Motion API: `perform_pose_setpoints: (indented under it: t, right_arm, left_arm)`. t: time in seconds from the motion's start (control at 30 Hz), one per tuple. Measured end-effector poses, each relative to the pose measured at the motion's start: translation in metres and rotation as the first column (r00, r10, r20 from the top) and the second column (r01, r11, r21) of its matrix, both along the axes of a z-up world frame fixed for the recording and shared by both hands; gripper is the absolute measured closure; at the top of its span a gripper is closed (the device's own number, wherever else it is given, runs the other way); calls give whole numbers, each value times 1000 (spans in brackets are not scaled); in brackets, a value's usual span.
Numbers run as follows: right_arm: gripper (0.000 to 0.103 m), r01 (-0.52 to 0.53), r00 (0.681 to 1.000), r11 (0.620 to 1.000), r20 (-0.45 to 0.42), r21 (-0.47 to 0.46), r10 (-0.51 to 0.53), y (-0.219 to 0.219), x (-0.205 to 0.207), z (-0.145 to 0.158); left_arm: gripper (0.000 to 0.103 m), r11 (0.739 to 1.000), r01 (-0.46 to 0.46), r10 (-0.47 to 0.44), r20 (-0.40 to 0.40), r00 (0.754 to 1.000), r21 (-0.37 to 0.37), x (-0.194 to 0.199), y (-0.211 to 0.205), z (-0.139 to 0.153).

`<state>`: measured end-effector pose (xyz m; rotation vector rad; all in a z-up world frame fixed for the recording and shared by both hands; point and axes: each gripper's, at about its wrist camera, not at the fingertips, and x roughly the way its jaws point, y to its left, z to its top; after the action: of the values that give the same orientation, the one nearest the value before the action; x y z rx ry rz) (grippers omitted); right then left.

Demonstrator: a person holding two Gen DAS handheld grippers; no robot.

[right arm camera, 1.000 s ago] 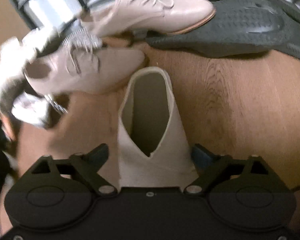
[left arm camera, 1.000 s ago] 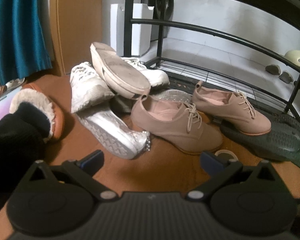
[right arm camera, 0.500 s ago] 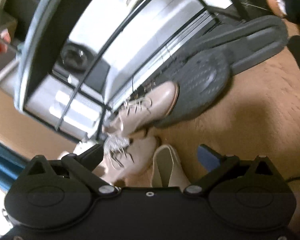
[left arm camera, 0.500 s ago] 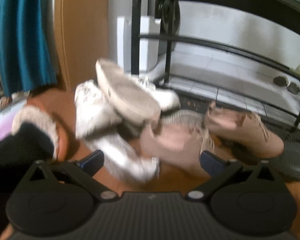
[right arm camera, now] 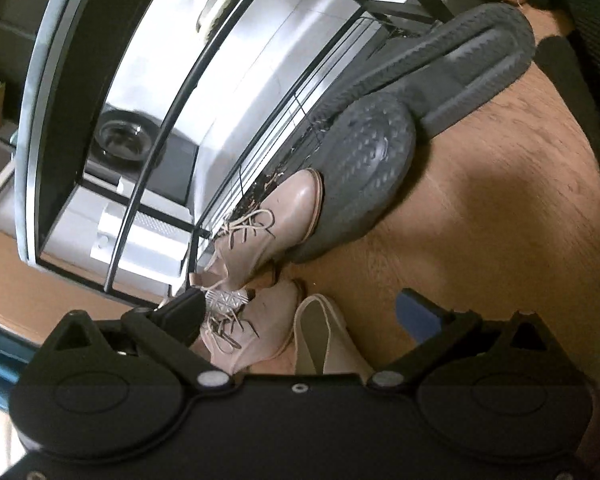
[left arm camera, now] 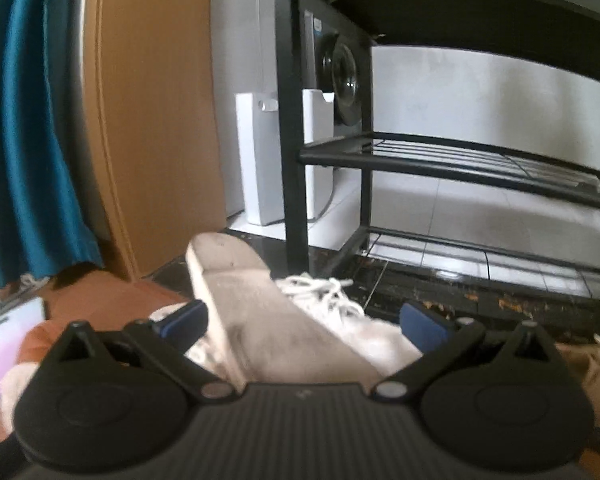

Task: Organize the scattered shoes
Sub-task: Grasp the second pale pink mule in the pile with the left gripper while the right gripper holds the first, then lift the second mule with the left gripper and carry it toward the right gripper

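Observation:
My left gripper [left arm camera: 302,318] is open, its blue-padded fingers on either side of an upturned cream slipper [left arm camera: 252,312] that leans on a white lace-up sneaker [left arm camera: 332,300]. Whether the pads touch it I cannot tell. A black metal shoe rack [left arm camera: 440,160] stands just behind. My right gripper [right arm camera: 300,312] is open too, held rolled above the wooden floor. A second cream slipper [right arm camera: 324,340] lies between its fingers, untouched. Two beige lace-up shoes [right arm camera: 268,224] [right arm camera: 248,328] lie side by side left of that slipper, by the rack's foot.
Two grey rubber sandals [right arm camera: 364,172] [right arm camera: 472,60] lie along the rack's bottom rail. A fur-lined orange slipper [left arm camera: 28,344] and a lit phone [left arm camera: 4,340] sit at the left. A teal curtain [left arm camera: 24,120], a wooden panel and a white box stand behind. A black-clad limb [right arm camera: 580,40] is at right.
My left gripper has moved forward and tilted up, closing in on the upturned slipper and sneaker. My right gripper has rolled and drawn back from its cream slipper, which stays on the floor.

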<state>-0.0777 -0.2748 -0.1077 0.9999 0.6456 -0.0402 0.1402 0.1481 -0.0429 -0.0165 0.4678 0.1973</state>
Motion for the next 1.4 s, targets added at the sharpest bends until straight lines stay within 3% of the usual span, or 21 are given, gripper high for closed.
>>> perform_pose_setpoints:
  t: [0.13, 0.33, 0.47, 0.57, 0.8, 0.93, 1.13, 1.3, 1.4]
  right_arm:
    - [0, 17, 999, 1000, -51, 0, -17, -4, 6, -1]
    - [0, 9, 997, 999, -73, -38, -11, 2, 12, 4]
    - [0, -16, 995, 999, -97, -49, 11, 11, 17, 4]
    - [0, -42, 995, 998, -97, -52, 37, 20, 20, 5]
    - [0, -75, 994, 994, -86, -81, 68, 30, 20, 16]
    - [0, -57, 994, 996, -99, -66, 50, 28, 17, 15]
    - [0, -61, 993, 997, -101, -48, 56, 29, 15, 15]
    - [0, -67, 994, 997, -83, -38, 64, 31, 12, 16]
    - [0, -65, 995, 997, -80, -29, 62, 30, 9, 16]
  left_arm:
    - [1, 999, -5, 3, -49, 999, -36, 28, 15, -12]
    - [2, 998, -39, 37, -38, 999, -54, 34, 24, -24]
    - [6, 998, -53, 53, -20, 998, -16, 31, 21, -28]
    - [3, 997, -81, 82, -49, 995, 7, 34, 17, -36]
    - [2, 993, -100, 93, -102, 990, -63, 43, 28, -42]
    - [2, 986, -108, 86, -173, 981, -123, 52, 38, -36]
    - [25, 964, -154, 122, -154, 981, -216, 43, 53, -28]
    - [45, 962, -172, 144, -141, 980, -212, 33, 54, -18]
    - [50, 961, -171, 142, -145, 979, -216, 32, 54, -13]
